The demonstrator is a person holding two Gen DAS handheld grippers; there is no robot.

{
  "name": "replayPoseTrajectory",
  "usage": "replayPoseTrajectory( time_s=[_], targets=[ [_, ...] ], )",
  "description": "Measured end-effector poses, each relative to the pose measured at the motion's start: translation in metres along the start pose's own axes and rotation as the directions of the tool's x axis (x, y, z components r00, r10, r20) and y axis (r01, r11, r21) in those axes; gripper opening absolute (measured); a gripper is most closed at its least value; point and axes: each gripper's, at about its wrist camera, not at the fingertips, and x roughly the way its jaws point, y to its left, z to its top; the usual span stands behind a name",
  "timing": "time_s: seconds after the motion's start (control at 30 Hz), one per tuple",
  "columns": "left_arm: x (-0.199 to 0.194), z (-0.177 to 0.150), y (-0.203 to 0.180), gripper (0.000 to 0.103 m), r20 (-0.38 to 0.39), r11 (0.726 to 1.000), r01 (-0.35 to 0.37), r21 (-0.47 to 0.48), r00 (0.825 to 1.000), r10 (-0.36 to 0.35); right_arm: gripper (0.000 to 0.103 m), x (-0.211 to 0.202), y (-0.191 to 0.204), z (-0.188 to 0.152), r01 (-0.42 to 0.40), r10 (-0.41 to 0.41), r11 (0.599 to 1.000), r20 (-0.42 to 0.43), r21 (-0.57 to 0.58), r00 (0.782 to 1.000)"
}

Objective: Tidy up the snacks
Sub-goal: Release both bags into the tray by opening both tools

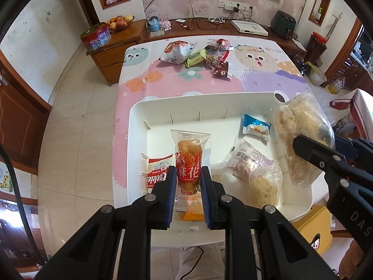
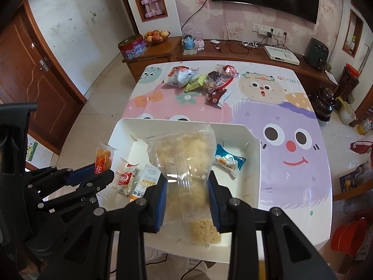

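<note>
Clamped in my left gripper (image 1: 188, 182), the fried-dough twist packet (image 1: 188, 163) hangs over the white tray (image 1: 200, 101), ready for sorting inside. My right gripper (image 2: 188, 186) squeezes the clear puffed-snack bag (image 2: 184, 161) for this same tray.

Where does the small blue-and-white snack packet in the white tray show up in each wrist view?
Left wrist: blue-and-white packet, right of centre, at the white tray's far wall.
Right wrist: same packet, right of centre, beside the held clear bag.
Shared landmark: the tray's notched far wall.
</note>
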Motion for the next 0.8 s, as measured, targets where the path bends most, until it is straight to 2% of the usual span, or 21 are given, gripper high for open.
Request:
replayPoseTrajectory(
  time_s=[0.33, 0.37, 0.43, 0.5, 0.6, 0.8],
  targets=[
    [0.003, 0.002, -0.006, 0.02, -0.012, 1.0, -0.019, 0.022, 1.0, 0.019, 0.032, 0.007, -0.003, 0.0, 0.0, 0.0, 1.0, -0.023, 0.004, 1.0],
    [0.004, 0.002, -0.006, 0.024, -0.016, 0.999, -0.03, 0.024, 0.999, 0.03, 0.032, 0.009, -0.004, -0.001, 0.001, -0.001, 1.0, -0.035, 0.004, 0.999],
    [0.006, 0.003, -0.007, 0.042, -0.024, 0.999, -0.039, 0.019, 0.999, 0.04, 0.033, 0.012, -0.006, -0.002, -0.006, 0.006, 1.0, -0.05, 0.009, 0.999],
    [0.007, 0.003, -0.006, 0.071, -0.023, 0.999, -0.045, 0.016, 0.999, 0.045, 0.036, 0.014, -0.008, -0.003, -0.005, 0.006, 1.0, -0.056, 0.014, 0.998],
    [0.006, 0.003, -0.005, 0.079, -0.01, 0.997, -0.069, 0.016, 0.998, 0.07, 0.044, 0.014, -0.009, -0.003, 0.0, 0.002, 1.0, -0.055, 0.023, 0.998],
    [0.007, 0.004, 0.0, 0.082, -0.029, 0.998, -0.064, 0.002, 0.998, 0.064, 0.047, 0.014, -0.008, -0.001, -0.007, 0.009, 0.999, -0.054, 0.034, 0.998]
  ],
)
